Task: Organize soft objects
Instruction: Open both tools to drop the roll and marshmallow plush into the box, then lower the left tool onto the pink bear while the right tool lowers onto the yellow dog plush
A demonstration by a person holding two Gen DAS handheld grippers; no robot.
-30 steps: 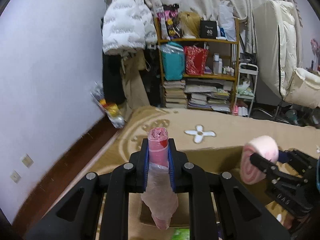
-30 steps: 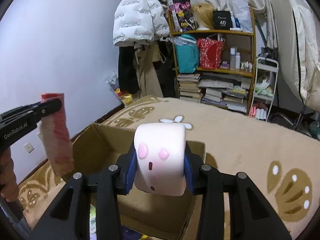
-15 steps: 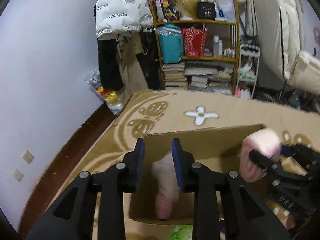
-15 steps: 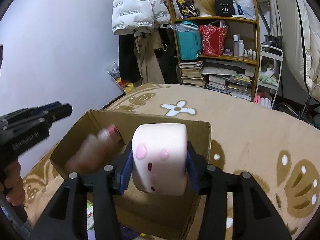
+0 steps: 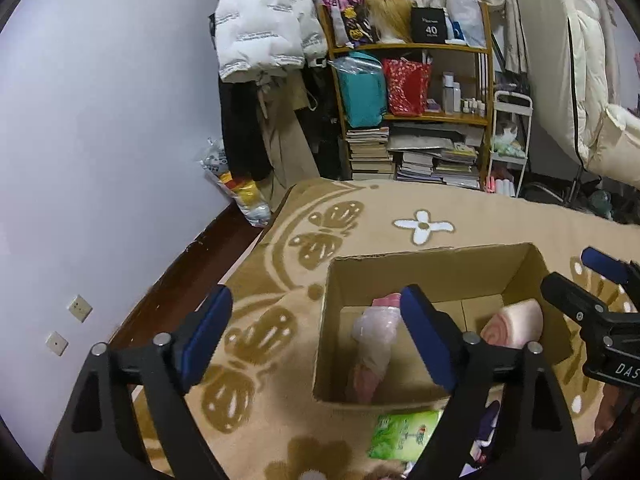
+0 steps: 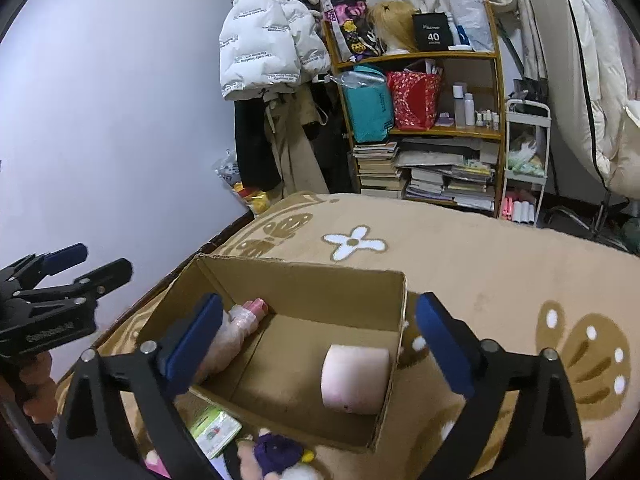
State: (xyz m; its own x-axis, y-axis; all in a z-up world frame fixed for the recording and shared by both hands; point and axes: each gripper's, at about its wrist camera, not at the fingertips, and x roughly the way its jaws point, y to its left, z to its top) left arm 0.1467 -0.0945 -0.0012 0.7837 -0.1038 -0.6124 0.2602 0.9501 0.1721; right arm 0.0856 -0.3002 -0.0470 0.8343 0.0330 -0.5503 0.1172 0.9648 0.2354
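Observation:
An open cardboard box (image 5: pixel 436 272) (image 6: pixel 304 280) sits on a tan patterned blanket. Inside lie a long pink soft toy in clear wrap (image 5: pixel 374 344) (image 6: pixel 236 328) on the left and a pink roll-shaped plush (image 5: pixel 514 324) (image 6: pixel 356 378) on the right. My left gripper (image 5: pixel 316 328) is open and empty above the box's left edge; it shows in the right wrist view (image 6: pixel 90 264). My right gripper (image 6: pixel 318 340) is open and empty above the box; it shows in the left wrist view (image 5: pixel 588 276).
A green packet (image 5: pixel 404 434) (image 6: pixel 214 430) and a purple plush (image 6: pixel 278 452) lie in front of the box. A bookshelf (image 5: pixel 416 112) and hanging coats (image 5: pixel 260 32) stand behind. A wall is at left.
Both grippers opened and let go. The wrapped pink toy and the pink roll plush dropped into the box. Both grippers tilted down over the box.

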